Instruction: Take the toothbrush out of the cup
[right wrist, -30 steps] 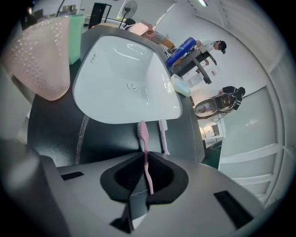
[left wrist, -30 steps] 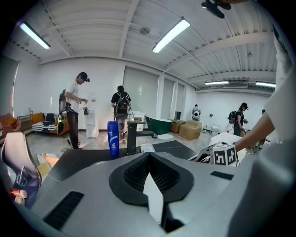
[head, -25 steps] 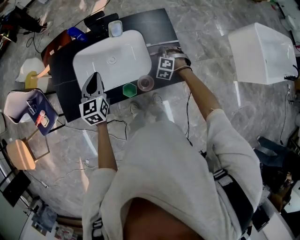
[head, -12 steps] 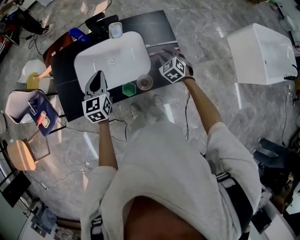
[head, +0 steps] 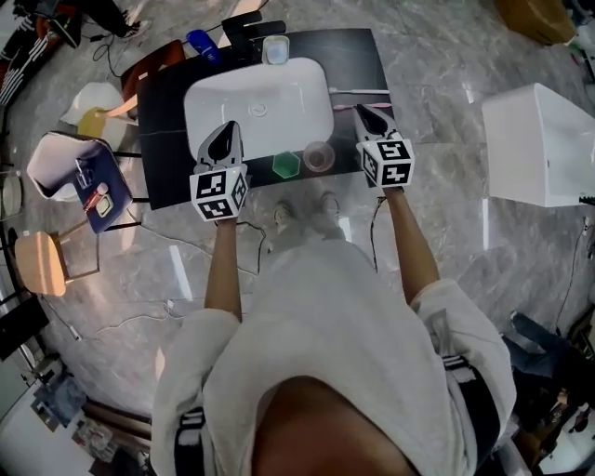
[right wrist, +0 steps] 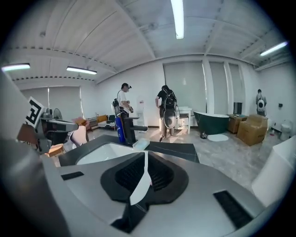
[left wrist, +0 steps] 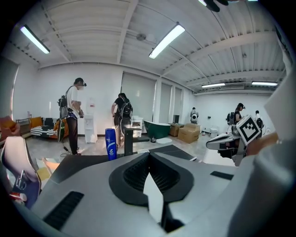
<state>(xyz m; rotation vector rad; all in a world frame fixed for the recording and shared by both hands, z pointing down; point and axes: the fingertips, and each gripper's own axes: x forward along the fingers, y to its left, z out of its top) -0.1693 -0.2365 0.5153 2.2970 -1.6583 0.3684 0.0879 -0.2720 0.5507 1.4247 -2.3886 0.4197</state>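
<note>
A clear empty cup stands on the black counter in front of the white sink. A thin pink stick that looks like the toothbrush lies flat on the counter to the right of the sink. My right gripper hovers right of the cup and just short of that stick; its jaws are closing with nothing between them. My left gripper hangs over the sink's front left edge, shut and empty.
A green hexagonal thing sits left of the cup. Behind the sink stand a black faucet, a blue bottle and a small pale dish. A white box is at the right, a chair at the left. People stand far off.
My right gripper has drawn away from the cup to the right and its jaws have come together. The left gripper has kept its place by the sink. The head camera has shifted.
</note>
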